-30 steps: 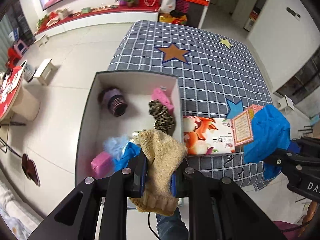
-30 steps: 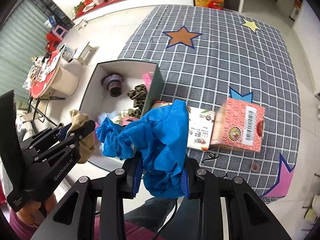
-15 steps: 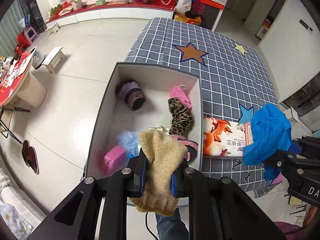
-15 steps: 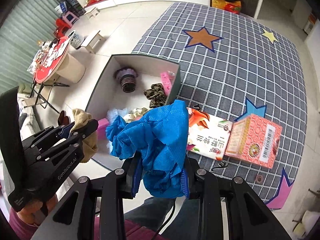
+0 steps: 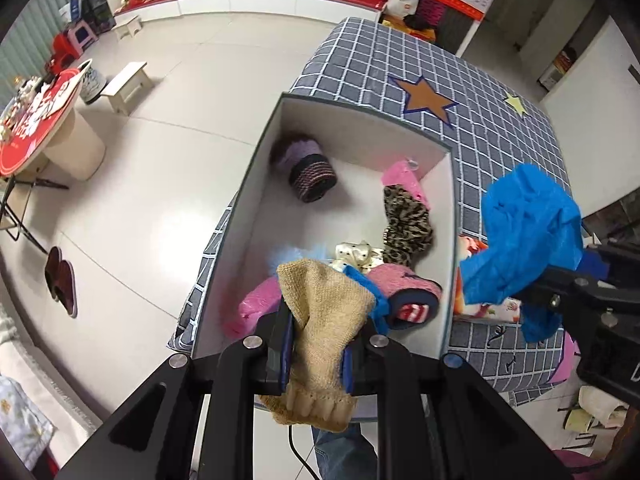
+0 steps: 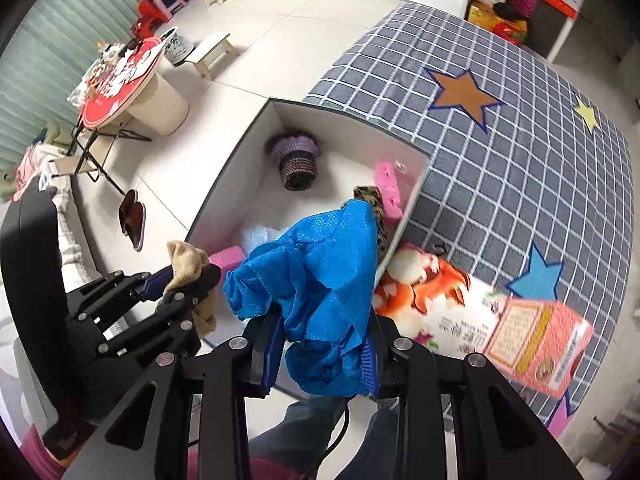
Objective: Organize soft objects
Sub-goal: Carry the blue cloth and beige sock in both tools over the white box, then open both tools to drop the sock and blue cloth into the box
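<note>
Right wrist view alone: pink carton (image 6: 536, 344); left gripper (image 5: 316, 354) clamping tan sock (image 5: 326, 312).

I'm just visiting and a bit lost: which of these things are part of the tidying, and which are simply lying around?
Part of the job:
- tan knit, held in the left gripper
- blue cloth, held in the right gripper
- box with soft things inside, such as the leopard cloth

Lying about:
- cartons on the tablecloth
- slippers and stool on the floor
</note>
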Demonstrator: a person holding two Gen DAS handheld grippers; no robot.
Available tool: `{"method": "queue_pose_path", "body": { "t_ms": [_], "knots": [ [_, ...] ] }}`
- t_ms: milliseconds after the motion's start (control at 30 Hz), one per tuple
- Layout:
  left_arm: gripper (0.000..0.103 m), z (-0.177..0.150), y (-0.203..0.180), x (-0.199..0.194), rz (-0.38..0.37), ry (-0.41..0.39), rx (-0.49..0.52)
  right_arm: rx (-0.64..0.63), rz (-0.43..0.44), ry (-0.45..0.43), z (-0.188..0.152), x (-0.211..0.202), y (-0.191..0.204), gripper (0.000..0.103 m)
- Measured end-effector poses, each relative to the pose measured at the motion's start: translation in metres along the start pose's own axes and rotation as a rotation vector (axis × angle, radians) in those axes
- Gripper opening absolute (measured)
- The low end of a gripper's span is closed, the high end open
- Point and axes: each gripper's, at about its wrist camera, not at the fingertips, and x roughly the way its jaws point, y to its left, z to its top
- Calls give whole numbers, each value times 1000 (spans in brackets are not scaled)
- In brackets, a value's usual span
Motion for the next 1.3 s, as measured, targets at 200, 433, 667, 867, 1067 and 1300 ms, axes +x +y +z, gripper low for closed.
{"method": "queue_pose_path", "body": {
  "t_ms": [200, 433, 667, 867, 1067, 1300],
  "knots": [
    [20, 6, 11, 15, 9, 33, -31, -29, -10, 28, 20, 14, 8, 33],
    [20, 16, 15, 35, 19, 73, -53, -42, -21, 70, 39, 34, 5, 33],
    [20, 25, 11, 47, 26, 95, -51, -41, -14, 96, 53, 47, -2, 33],
    [21, 28, 7, 53, 26, 104, -54, -41, -15, 116, 60, 56, -8, 33],
    [21, 28, 1, 56, 30, 113, -46, -35, -13, 122, 62, 60, -15, 33],
    [21, 29, -1, 59, 37, 119, -50, -35, -9, 129, 62, 63, -18, 33]
  ]
}}
